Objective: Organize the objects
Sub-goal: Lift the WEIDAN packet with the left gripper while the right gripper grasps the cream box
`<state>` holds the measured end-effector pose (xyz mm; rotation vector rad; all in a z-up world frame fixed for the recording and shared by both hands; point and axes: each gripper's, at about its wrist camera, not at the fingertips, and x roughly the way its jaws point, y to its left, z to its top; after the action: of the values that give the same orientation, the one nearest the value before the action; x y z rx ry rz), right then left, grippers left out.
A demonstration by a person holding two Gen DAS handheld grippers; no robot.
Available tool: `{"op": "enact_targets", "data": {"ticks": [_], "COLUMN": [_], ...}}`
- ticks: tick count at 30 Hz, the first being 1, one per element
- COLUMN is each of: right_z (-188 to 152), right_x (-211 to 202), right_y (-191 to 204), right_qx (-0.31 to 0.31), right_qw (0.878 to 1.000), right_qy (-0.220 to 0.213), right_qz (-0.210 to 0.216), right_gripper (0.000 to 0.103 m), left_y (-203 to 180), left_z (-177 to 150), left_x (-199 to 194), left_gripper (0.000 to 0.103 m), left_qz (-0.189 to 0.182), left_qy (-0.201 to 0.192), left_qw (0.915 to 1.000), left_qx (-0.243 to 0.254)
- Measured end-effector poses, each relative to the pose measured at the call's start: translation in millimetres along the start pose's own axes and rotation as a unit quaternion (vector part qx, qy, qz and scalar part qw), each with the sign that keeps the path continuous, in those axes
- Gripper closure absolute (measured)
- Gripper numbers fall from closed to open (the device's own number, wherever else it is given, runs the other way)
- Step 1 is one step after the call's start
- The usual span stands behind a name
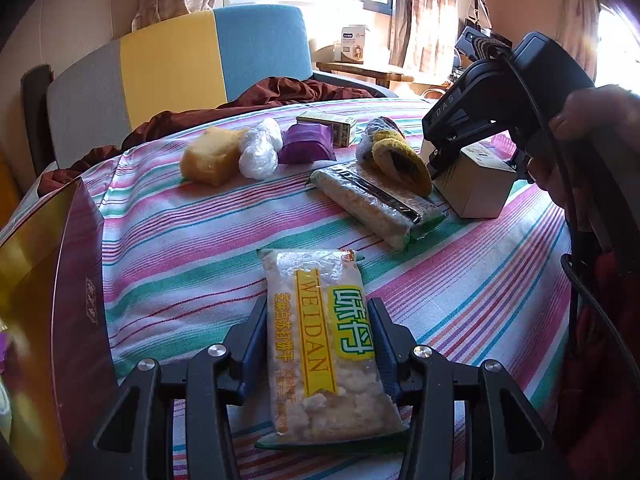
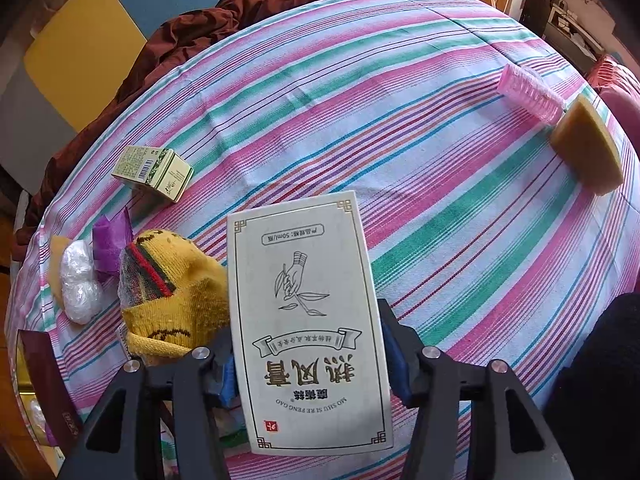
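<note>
My left gripper is shut on a clear cracker packet with a yellow and green label, its pads pressing on both long sides just above the striped tablecloth. In the right wrist view my right gripper points steeply down and is shut on a white box printed with a hand-and-leaf drawing, a finger against each long edge. From the left wrist view that gripper and the box are at the far right, a hand behind them. Whether the box is off the cloth I cannot tell.
On the cloth lie a yellow sock bundle, a long wrapped snack pack, a purple packet, a white plastic ball, a yellow sponge, a small green box, a pink roller and a sponge wedge. A maroon-and-gold box stands left.
</note>
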<state>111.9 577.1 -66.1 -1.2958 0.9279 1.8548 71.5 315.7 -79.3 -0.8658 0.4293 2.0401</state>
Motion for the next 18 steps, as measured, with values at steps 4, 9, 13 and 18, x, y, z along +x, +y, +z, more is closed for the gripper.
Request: {"op": "enact_targets", "data": {"ticks": [4,9,13,18], "right_z": [-0.9,-5.0,-6.2,-7.5], "right_x": [1.7,0.3,-3.1,-5.3], "right_y": [-1.1,4.8,0.4,0.2], "right_qx": [0.002,-0.023,-0.020,-0.027], "right_qw": [1.000,1.000,0.999,0.999], "right_qy": [0.007,0.007,-0.003,-0.011], "right_qz": [0.018,-0.005,-0.028,-0.033], "right_gripper": [0.027,0.027,0.049,0.049], "left_y": [0.3,-0.3,-0.3,-0.3], "left_z": [0.0,-0.6,-1.1,-1.5], "left_x": [-0.3,-1.2,-1.5,-1.1], "left_gripper": [0.055,0.055,0.055,0.055], "left_qz": [0.000,0.000,-0.001,-0.001], "left_qy": [0.000,0.000,0.000,-0.001], "left_qw": [1.0000,1.0000,1.0000,1.0000], "left_qx": [0.000,-0.002,-0.003,-0.003]}}
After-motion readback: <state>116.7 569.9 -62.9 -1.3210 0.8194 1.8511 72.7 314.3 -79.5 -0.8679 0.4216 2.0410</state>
